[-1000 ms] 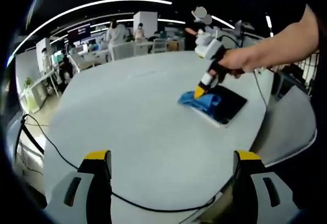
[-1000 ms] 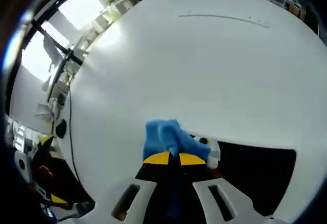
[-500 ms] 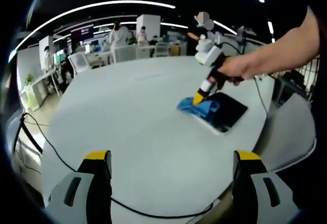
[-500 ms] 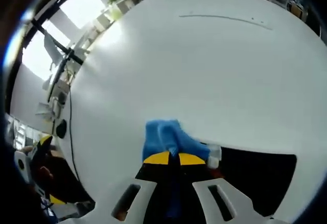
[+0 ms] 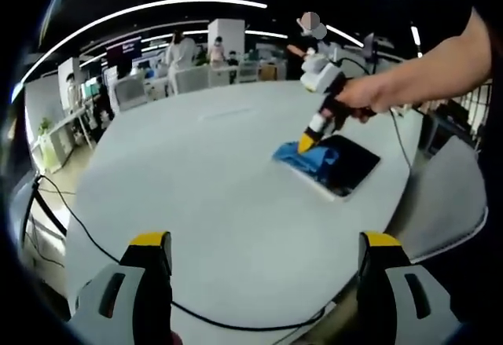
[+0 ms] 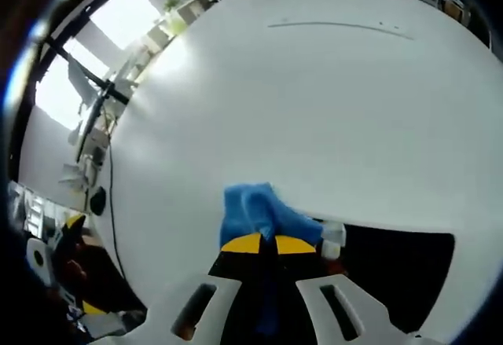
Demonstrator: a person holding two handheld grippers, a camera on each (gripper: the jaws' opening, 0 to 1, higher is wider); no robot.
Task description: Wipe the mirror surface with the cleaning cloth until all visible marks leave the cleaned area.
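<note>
A dark rectangular mirror [image 5: 350, 165] with a pale frame lies flat on the white round table [image 5: 196, 180]. A blue cleaning cloth [image 5: 311, 159] rests on the mirror's near-left end. My right gripper [image 5: 307, 142], held by a person's hand, is shut on the cloth and presses it down there. In the right gripper view the cloth [image 6: 250, 213] bunches beyond the yellow-tipped right gripper [image 6: 268, 244], at the left end of the mirror [image 6: 397, 266]. My left gripper [image 5: 263, 243] stands open over the table's near edge, far from the mirror, with nothing between its jaws.
A black cable [image 5: 102, 252] runs across the table's near-left edge. A grey chair back [image 5: 444, 196] stands by the table on the right. Desks, chairs and people [image 5: 179, 50] fill the office beyond the far edge.
The right gripper and cloth have shifted only slightly over the mirror's left end, back and forth. The left gripper has stayed where it was.
</note>
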